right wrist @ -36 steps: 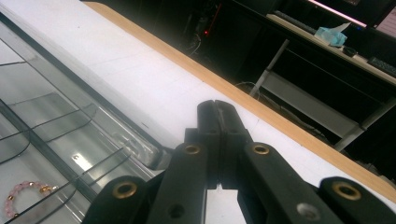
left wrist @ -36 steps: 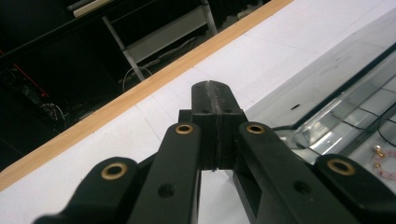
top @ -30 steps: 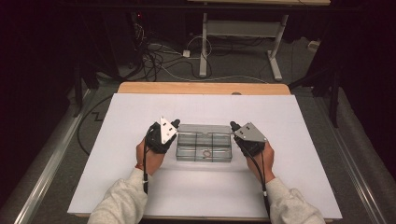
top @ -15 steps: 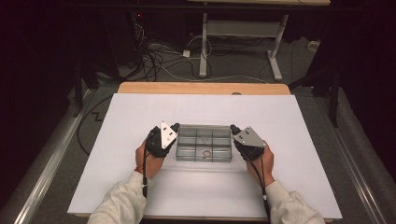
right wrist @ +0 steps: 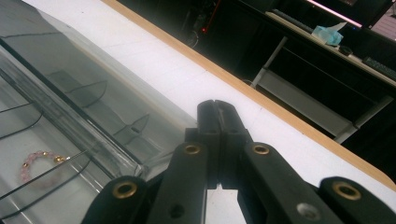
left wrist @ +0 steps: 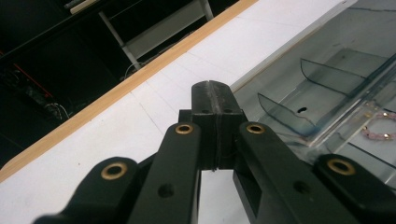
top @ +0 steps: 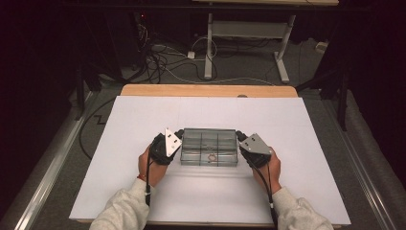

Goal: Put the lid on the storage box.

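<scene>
We see a clear box (top: 209,147) lying flat near the middle of the white table (top: 143,120), between the two grippers. It is split by thin clear walls into two rows of compartments. In the high view a small pink bead bracelet (top: 211,157) lies in the middle compartment of the row nearer the person; we can make out nothing in the other compartments.

The left gripper (top: 177,137) sits just beside the box's left end, the right gripper (top: 239,137) just beside its right end, each held in a hand with a grey sleeve behind it. We cannot tell from above whether either tip touches the box.

In the left gripper view the jaws are pressed together with nothing between them, the gripper (left wrist: 211,93) beside the box (left wrist: 327,70) wall, and the bracelet (left wrist: 380,130) shows at the right edge.

In the right gripper view the jaws are likewise together on nothing, the gripper (right wrist: 215,108) beside the box (right wrist: 70,93), and the bracelet (right wrist: 39,163) lies in a compartment at the lower left
</scene>
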Demonstrator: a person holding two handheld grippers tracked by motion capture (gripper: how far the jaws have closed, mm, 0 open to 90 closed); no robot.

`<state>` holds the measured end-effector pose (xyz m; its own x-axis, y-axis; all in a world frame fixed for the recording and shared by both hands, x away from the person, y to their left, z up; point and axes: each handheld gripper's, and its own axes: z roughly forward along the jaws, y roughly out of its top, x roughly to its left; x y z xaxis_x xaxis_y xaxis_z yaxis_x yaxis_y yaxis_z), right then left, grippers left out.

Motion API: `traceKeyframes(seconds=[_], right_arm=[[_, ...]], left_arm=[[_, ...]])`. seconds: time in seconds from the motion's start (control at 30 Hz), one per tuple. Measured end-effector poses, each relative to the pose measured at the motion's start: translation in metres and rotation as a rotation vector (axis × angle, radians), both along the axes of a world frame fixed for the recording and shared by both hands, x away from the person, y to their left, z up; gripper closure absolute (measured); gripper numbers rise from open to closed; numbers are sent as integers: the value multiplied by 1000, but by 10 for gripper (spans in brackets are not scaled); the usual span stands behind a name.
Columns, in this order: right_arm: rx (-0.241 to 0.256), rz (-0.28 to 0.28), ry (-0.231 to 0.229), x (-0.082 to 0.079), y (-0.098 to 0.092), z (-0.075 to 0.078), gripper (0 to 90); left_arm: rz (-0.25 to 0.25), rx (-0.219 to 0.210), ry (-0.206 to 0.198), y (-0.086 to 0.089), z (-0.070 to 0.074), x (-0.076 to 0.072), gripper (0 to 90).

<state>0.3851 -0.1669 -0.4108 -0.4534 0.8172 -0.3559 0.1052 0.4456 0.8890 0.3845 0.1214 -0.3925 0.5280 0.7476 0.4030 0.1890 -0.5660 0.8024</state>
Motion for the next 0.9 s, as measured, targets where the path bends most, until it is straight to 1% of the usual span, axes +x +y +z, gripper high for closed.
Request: traceKeyframes(seconds=[0.07, 0.1, 0.13, 0.17, 0.3, 0.37, 0.4, 0.47, 0.5, 0.53, 0.63, 0.67, 0.83, 0.9], right_arm=[[-1, 1, 2, 0, 0, -1, 900], [0, 3, 6, 0, 0, -1, 900], [-3, 12, 12, 0, 1, -2, 900], [-18, 22, 10, -1, 3, -3, 900], [-60, 47, 5, -5, 13, -7, 900], [-58, 51, 9, -5, 13, -7, 900], [-56, 51, 10, -4, 12, -7, 900], [-40, 55, 25, -4, 10, -7, 900], [-40, 59, 31, -4, 9, -7, 900], [-38, 66, 36, -4, 8, -7, 900], [-19, 90, 65, -5, 6, -6, 900], [-18, 98, 74, -6, 4, -6, 900], [-19, 126, 116, -9, 2, -10, 900], [-26, 137, 133, -9, 2, -12, 900]], left_arm=[[-4, -6, 3, 0, 0, 0, 875], [-14, -3, 3, 0, -1, -1, 874], [-23, 18, 0, -3, -1, -2, 872], [-29, 36, -8, -6, -3, -4, 872], [-64, 80, -8, -15, -7, -7, 872], [-78, 81, 0, -16, -8, -7, 872], [-84, 81, 11, -16, -9, -7, 872], [-95, 79, 24, -15, -9, -7, 872], [-98, 75, 28, -15, -9, -7, 872], [-104, 70, 34, -15, -9, -7, 872], [-124, 74, 52, -13, -8, -7, 872], [-130, 66, 59, -12, -10, -8, 872], [-147, 74, 91, -11, -16, -10, 872], [-153, 60, 86, -11, -19, -11, 872]])
